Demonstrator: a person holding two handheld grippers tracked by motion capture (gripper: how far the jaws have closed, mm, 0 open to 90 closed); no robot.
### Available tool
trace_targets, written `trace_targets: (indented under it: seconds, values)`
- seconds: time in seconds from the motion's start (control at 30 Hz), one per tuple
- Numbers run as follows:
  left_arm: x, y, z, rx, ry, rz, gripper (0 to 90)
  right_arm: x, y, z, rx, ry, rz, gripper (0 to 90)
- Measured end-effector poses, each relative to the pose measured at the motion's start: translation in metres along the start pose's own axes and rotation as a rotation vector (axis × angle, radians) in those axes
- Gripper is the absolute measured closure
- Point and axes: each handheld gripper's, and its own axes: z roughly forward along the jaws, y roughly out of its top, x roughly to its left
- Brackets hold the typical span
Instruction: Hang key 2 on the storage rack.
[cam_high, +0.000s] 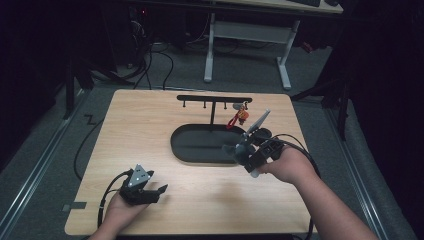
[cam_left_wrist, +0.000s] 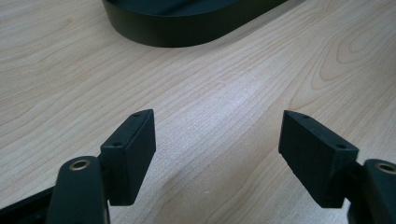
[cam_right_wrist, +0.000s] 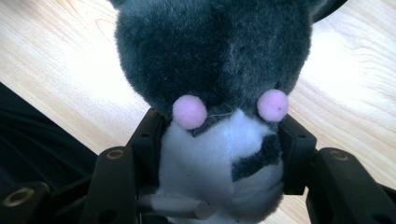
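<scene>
Wooden counter (cam_high: 150, 130): right gripper (cam_right_wrist: 219, 140) jaws squeeze a plush toy (cam_right_wrist: 210, 60), maybe for hanging on the rack (cam_high: 214, 99); left gripper (cam_left_wrist: 217, 149) jaws gape empty.

Dim room, lit tabletop

From the high view I see the table (cam_high: 150, 130) bright under overhead light, its surroundings nearly black and soft. My left gripper view shows a pale sheen on the wood; the plush toy (cam_right_wrist: 215, 70) close up looks blurred.
</scene>
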Motion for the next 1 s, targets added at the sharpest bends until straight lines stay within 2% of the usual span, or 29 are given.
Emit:
trace_targets:
  seconds: [0.3, 0.57, 0.73, 0.8, 1.0]
  values:
    - [0.000, 0.000, 0.000, -0.002, 0.000, 0.000, 27.8, -0.005, 0.013, -0.029, -0.024, 0.008, 0.021, 46.6]
    - [0.000, 0.000, 0.001, 0.003, 0.001, 0.001, 27.8, -0.009, 0.032, -0.034, -0.006, 0.008, 0.043, 46.6]
    - [0.000, 0.000, 0.001, 0.005, 0.001, 0.005, 27.8, -0.015, 0.046, -0.035, -0.006, 0.002, 0.038, 46.6]
    - [0.000, 0.000, 0.001, 0.005, 0.000, 0.005, 27.8, -0.015, 0.052, -0.036, -0.004, 0.003, 0.054, 46.6]
    - [-0.001, 0.000, 0.001, 0.004, -0.003, 0.006, 27.9, -0.017, 0.068, -0.037, -0.003, -0.004, 0.049, 46.6]
